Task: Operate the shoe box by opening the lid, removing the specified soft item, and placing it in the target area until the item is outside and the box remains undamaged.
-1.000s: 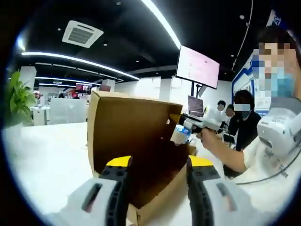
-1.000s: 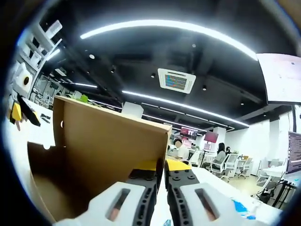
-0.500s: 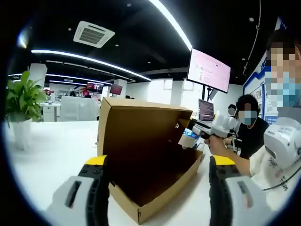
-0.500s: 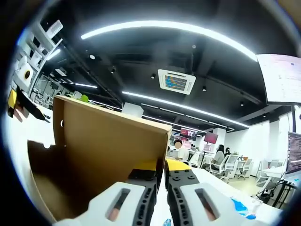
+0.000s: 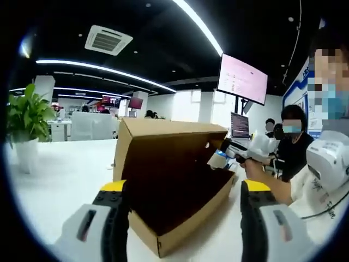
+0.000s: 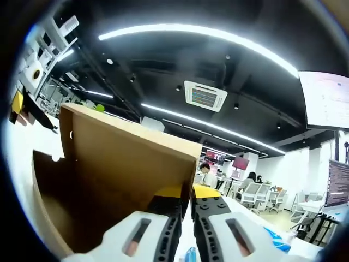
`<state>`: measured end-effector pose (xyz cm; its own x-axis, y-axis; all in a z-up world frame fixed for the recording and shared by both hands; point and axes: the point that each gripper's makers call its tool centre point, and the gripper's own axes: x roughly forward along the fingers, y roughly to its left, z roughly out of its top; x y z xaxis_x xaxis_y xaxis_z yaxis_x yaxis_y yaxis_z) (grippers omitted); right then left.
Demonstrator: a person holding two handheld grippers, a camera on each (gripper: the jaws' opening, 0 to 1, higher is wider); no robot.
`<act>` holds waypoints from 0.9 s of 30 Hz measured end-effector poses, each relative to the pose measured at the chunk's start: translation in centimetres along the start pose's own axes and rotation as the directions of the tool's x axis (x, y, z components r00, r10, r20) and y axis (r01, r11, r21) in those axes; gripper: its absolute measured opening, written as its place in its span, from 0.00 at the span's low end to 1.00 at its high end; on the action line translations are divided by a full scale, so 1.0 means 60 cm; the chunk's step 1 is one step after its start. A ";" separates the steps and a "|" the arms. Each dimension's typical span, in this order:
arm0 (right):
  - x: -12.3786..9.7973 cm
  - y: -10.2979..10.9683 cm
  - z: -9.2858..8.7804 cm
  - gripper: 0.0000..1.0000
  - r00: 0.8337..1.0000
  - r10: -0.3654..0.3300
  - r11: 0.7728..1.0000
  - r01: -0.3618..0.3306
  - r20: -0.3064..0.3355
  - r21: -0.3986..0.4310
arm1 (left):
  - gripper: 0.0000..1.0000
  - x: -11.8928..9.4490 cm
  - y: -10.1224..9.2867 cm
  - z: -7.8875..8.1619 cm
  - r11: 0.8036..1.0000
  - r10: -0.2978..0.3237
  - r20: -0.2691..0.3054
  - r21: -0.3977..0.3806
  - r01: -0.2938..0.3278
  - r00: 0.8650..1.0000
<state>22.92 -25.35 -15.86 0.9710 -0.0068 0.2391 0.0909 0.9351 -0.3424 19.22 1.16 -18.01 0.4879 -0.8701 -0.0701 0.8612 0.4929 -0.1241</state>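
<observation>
**Lid held up, box open**

Shoe box (image 5: 174, 185) sits centre frame on the white table (image 5: 54, 174), lid (image 6: 125, 169) raised. Our right gripper (image 6: 186, 204) pinches the lid edge (jaws closed on it) to keep it up; left gripper (image 5: 180, 199) hangs wide apart, ready to reach in. Soft item: can't see it.

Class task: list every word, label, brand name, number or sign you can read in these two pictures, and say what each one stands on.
No text reads clearly.
Wall monitor: lines of text, too small to read.
Person's white shirt: dark lettering, too blurred to read.
Blue wall board: white marks, unreadable.
Shoe box: plain cardboard, no print visible.
Right gripper, shut on the box lid: no lettering.
</observation>
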 end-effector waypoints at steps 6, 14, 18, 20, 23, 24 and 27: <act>-0.008 0.003 0.002 0.02 1.000 -0.002 1.000 0.002 -0.002 0.002 | 0.93 0.001 0.000 0.005 0.998 0.028 0.012 0.052 -0.029 1.000; -0.012 0.010 0.000 0.02 1.000 -0.003 1.000 0.002 -0.005 -0.027 | 0.90 -0.005 0.021 0.017 0.998 0.046 0.086 -0.035 -0.043 0.995; -0.013 0.010 0.000 0.02 1.000 -0.006 0.999 0.005 -0.011 -0.033 | 0.84 0.000 0.028 0.016 0.997 0.078 0.090 -0.023 -0.076 0.993; -0.014 0.010 0.000 0.02 1.000 -0.004 1.000 0.003 -0.012 -0.026 | 0.81 0.002 0.028 0.011 0.997 0.082 0.072 -0.019 -0.081 0.994; -0.015 0.011 -0.002 0.02 1.000 -0.002 1.000 0.001 -0.013 -0.026 | 0.80 0.000 0.031 0.005 0.995 0.096 0.041 -0.010 -0.095 0.995; -0.015 0.011 -0.002 0.02 1.000 0.000 1.000 0.000 -0.013 -0.024 | 0.79 -0.001 0.034 0.005 0.994 0.106 0.037 -0.010 -0.106 0.994; -0.016 0.012 -0.004 0.02 1.000 0.004 1.000 -0.004 -0.020 -0.017 | 0.77 -0.006 0.039 0.007 0.993 0.117 0.038 -0.008 -0.116 0.992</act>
<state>22.10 -24.78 -16.57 0.9755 -0.0099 0.2199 0.0904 0.9289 -0.3591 21.11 2.60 -17.86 0.5901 -0.8060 -0.0462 0.7974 0.5908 -0.1225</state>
